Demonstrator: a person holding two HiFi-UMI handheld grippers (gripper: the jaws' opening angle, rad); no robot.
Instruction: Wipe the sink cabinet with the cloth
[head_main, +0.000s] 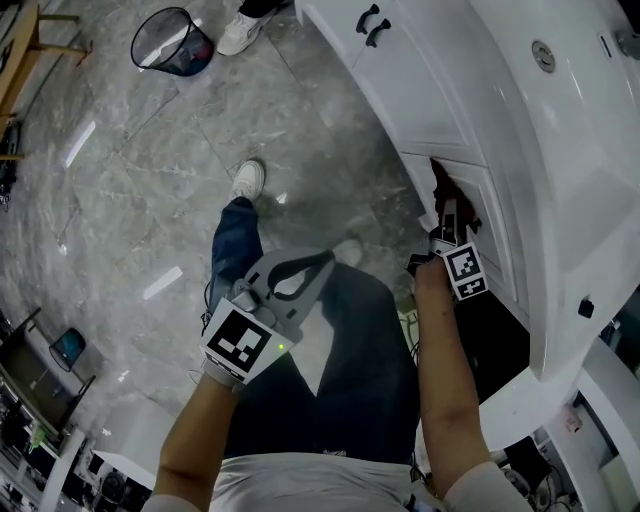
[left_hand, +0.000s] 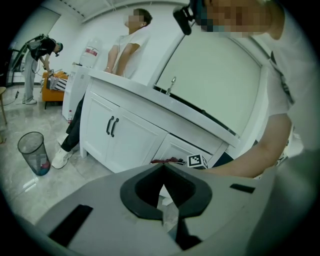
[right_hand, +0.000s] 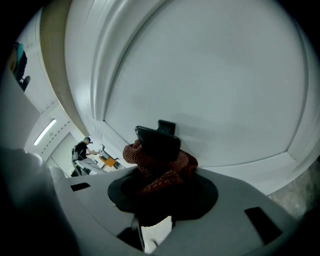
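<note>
Right gripper (right_hand: 158, 140) is clamping the cloth (right_hand: 162, 167). The jaws are biting on a bunched dark-red knit wad, centre of the right gripper view. The wad is pressing flat against a white recessed panel (right_hand: 210, 75) of the sink cabinet (head_main: 440, 110).

In the head view this is happening right of centre. The cloth is touching the cabinet front at the edge of that panel, with the gripper just below it. Its marker cube (head_main: 466, 272) is facing the camera.

Left gripper (head_main: 322, 262) is idling at lower centre-left, over the person's jeans leg (head_main: 345, 370) and well apart from the cabinet. Its jaws are resting tip to tip with nothing between them (the left gripper view is showing the tips meeting, with only floor and cabinet beyond).

The left gripper view is also showing:
- the cabinet running from left of centre toward the right
- a pair of black handles (left_hand: 112, 126) on its doors
- a faucet (left_hand: 172, 82) standing on the counter
- a person in a white shirt (left_hand: 127, 50) standing behind it

Wire waste bin (head_main: 172, 42) is sitting in the upper left of the head view on the grey marble floor (head_main: 130, 170), near someone's white shoe (head_main: 240, 32).
</note>
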